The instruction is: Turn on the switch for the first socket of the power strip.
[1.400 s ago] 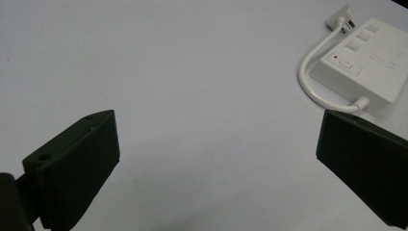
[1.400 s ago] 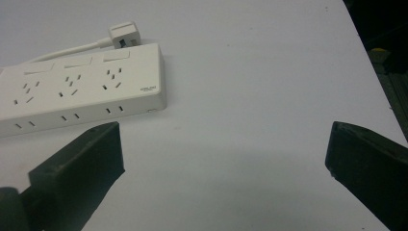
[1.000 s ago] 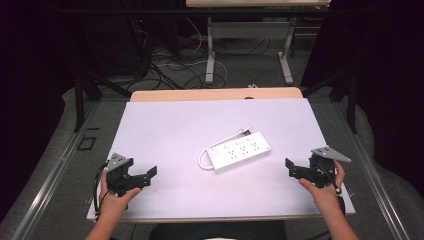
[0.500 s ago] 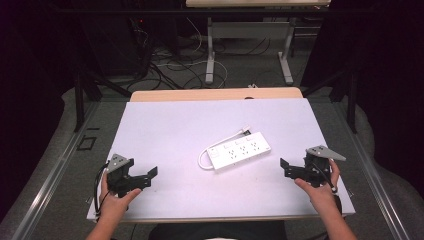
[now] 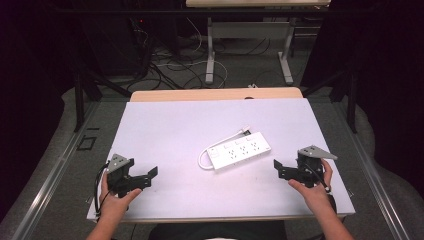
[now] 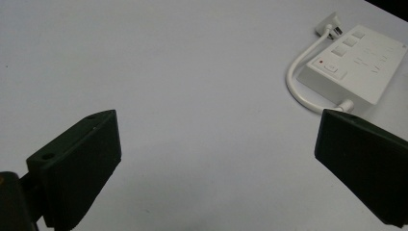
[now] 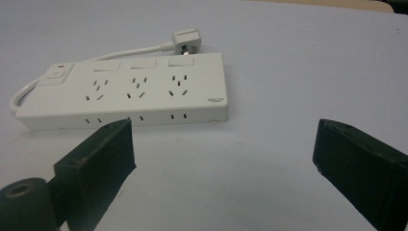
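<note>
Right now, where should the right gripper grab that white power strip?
Grip the power strip across its narrow width at the cable-free end, coming from the right gripper side. It lies flat, and the cord loops off its far end.

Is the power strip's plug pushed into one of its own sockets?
No. The plug lies on the table behind the power strip, its sockets all free.

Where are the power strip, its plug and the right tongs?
power strip (image 7: 144,91), right gripper view, on its top face among the sockets.
plug (image 7: 186,37), right gripper view, on the plug's white body.
right tongs (image 5: 283,169), high view, midway between the open jaw tips.
</note>
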Motion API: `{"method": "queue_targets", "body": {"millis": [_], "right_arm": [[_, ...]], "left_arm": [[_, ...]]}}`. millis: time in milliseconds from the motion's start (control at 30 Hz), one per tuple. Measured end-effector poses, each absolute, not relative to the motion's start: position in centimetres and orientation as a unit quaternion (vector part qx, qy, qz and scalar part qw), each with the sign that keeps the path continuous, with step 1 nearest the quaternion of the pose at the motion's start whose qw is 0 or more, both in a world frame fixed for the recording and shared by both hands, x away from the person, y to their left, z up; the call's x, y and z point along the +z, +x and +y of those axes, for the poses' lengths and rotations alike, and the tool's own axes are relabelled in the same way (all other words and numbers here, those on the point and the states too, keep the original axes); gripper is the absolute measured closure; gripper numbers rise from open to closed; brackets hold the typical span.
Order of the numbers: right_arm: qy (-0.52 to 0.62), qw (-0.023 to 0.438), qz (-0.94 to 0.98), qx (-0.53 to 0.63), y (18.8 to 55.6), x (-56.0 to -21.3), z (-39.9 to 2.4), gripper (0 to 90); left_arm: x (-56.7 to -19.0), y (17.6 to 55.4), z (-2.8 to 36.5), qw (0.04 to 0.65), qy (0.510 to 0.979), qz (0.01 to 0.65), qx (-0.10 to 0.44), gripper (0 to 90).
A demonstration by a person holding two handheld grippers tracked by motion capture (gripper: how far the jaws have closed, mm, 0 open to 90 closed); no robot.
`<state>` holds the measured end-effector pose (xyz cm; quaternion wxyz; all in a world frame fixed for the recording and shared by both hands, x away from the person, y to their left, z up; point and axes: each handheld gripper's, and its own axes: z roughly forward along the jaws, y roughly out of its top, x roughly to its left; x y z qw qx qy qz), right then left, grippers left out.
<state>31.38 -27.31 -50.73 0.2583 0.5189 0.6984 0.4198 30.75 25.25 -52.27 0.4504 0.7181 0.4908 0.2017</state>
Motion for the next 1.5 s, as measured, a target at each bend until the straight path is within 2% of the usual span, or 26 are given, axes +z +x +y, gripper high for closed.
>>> {"method": "queue_targets", "body": {"millis": [300,533,1033,1500], "right_arm": [[0.517,0.253,0.702,0.418,31.6,-50.5,-26.7,15.2],[0.514,0.217,0.715,0.421,32.1,-49.9,-26.0,17.5],[0.478,0.167,0.774,0.380,33.9,-48.6,-23.9,18.0],[0.460,0.157,0.801,0.350,35.0,-47.5,-22.2,18.2]], "left_arm": [[-52.2,30.7,25.3,0.451,0.715,0.494,0.203,2.7],[-52.3,30.8,25.2,0.449,0.716,0.495,0.201,2.9],[-52.3,30.8,25.3,0.448,0.717,0.494,0.203,3.1],[-52.4,30.8,25.2,0.447,0.717,0.494,0.204,3.2]]}}
